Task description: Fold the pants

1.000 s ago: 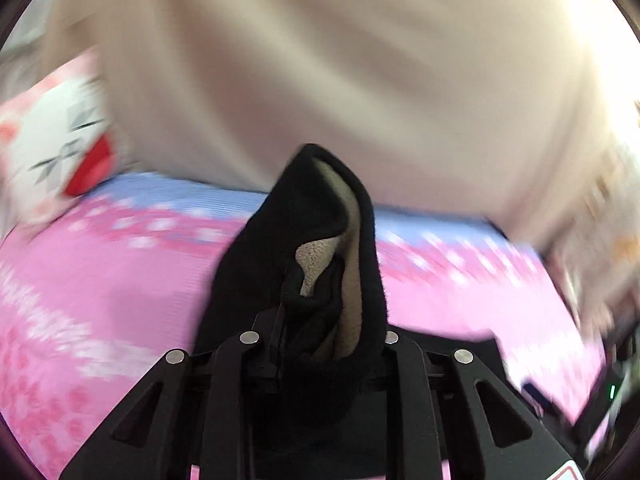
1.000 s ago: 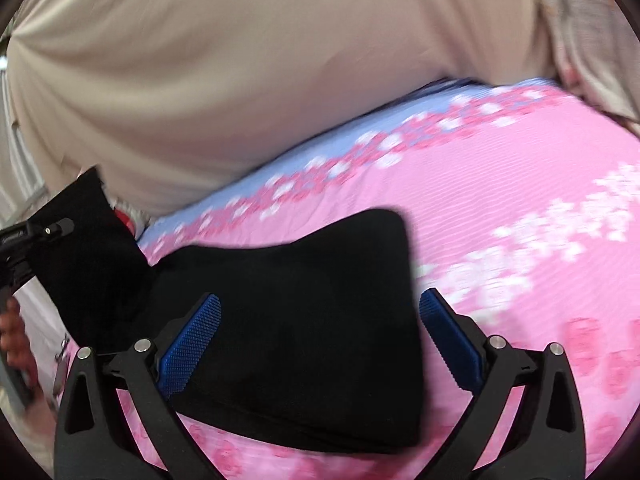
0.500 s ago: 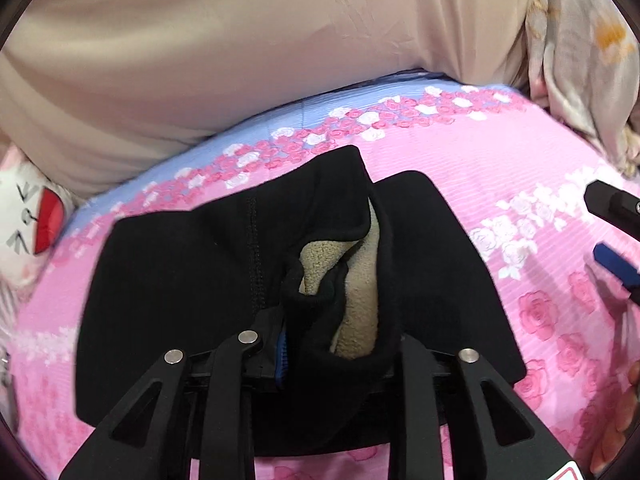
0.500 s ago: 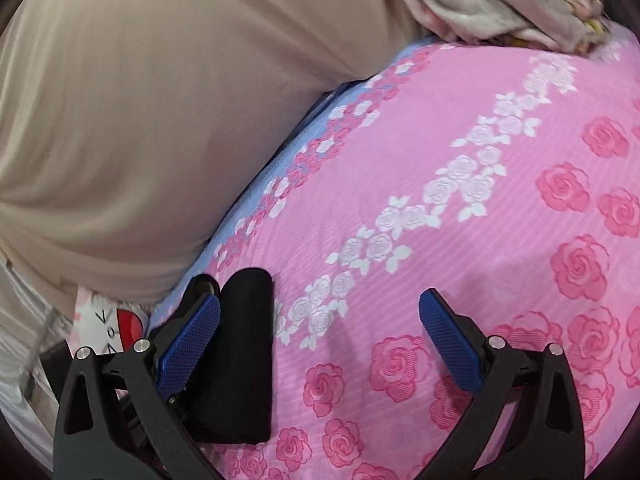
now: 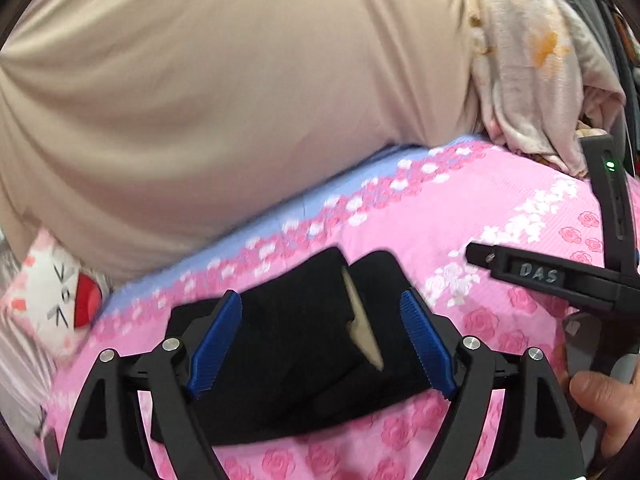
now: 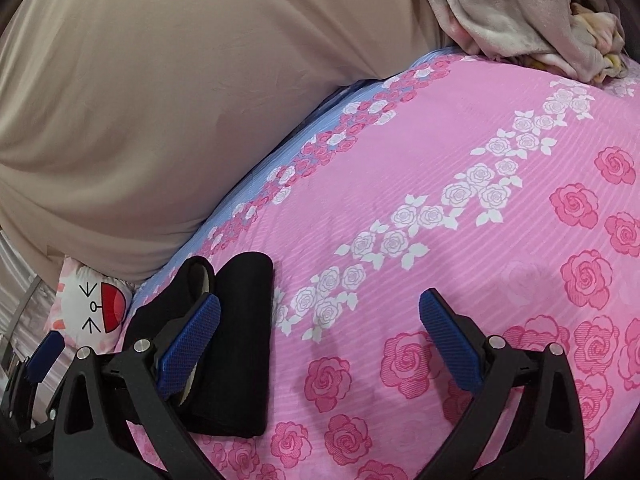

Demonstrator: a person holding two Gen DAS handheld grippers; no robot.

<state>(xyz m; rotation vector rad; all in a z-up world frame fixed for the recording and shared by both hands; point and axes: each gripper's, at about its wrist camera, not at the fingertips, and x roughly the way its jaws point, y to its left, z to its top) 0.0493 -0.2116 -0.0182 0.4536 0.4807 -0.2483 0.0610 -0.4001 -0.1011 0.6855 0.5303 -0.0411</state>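
Note:
The black pants (image 5: 304, 344) lie folded into a compact bundle on the pink rose-print bedsheet (image 5: 520, 240), with a strip of beige fleece lining showing at a fold. My left gripper (image 5: 322, 344) is open just above the bundle, holding nothing. My right gripper (image 6: 320, 338) is open and empty over bare sheet, to the right of the pants (image 6: 240, 344). Its left finger overlaps the bundle's edge in the right wrist view. The right gripper's body also shows in the left wrist view (image 5: 560, 276).
A big beige pillow (image 5: 240, 100) fills the back. A cartoon cat cushion (image 5: 56, 292) lies at the left. A crumpled floral blanket (image 6: 520, 12) sits at the back right. A hand (image 5: 600, 400) holds the right tool.
My left gripper has opened and let go of the pants, which now lie on the sheet. My right gripper stayed open and shifted slightly beside the bundle.

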